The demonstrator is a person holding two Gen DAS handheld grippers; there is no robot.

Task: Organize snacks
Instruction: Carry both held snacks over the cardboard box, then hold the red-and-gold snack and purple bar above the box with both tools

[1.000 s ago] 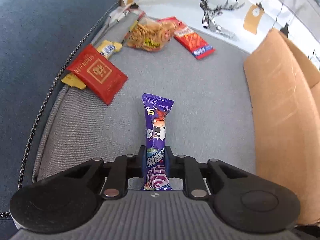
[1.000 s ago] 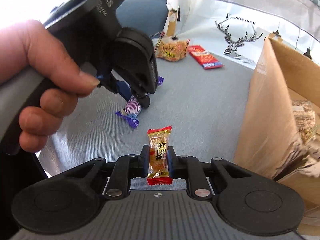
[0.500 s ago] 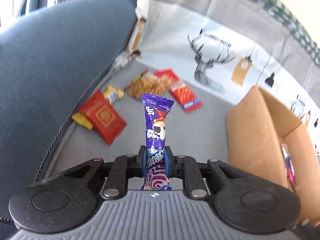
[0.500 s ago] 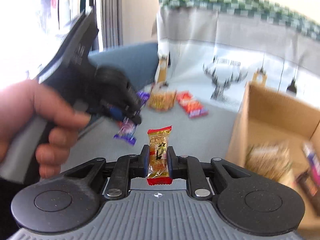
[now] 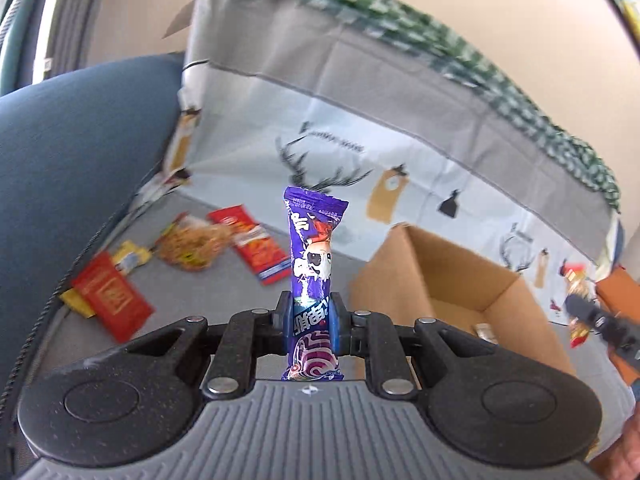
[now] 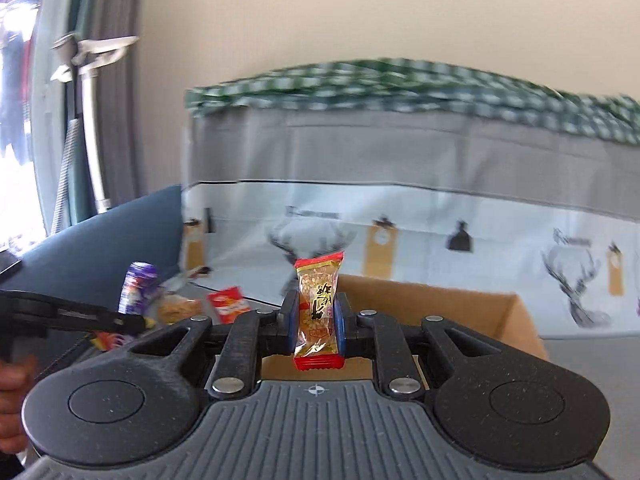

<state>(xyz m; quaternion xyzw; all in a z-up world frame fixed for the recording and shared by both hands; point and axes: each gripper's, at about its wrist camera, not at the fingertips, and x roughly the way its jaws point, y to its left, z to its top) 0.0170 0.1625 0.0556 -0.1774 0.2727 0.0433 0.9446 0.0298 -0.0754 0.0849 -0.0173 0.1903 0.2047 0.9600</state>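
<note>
My left gripper (image 5: pixel 311 318) is shut on a purple snack bar (image 5: pixel 312 248) that stands upright between its pads, lifted above the grey sofa seat (image 5: pixel 192 300). My right gripper (image 6: pixel 317 320) is shut on a small red-and-gold peanut candy (image 6: pixel 319 300), held up in front of the open cardboard box (image 6: pixel 460 304). The box (image 5: pixel 452 280) lies ahead and to the right in the left wrist view. The left gripper with the purple bar (image 6: pixel 136 288) shows at the left of the right wrist view. The right gripper (image 5: pixel 600 320) appears blurred at the right edge.
Several snacks lie on the seat at the left: a red packet (image 5: pixel 110 300), a yellow candy (image 5: pixel 130 258), a noodle bag (image 5: pixel 192 246) and a red-orange packet (image 5: pixel 256 248). A deer-print cloth (image 5: pixel 360 140) covers the sofa back. The blue armrest (image 5: pixel 72 160) rises at the left.
Both grippers rose and tilted up with their snacks still held. The right gripper moved toward the box. The seat dropped lower in both views and the wall came into sight.
</note>
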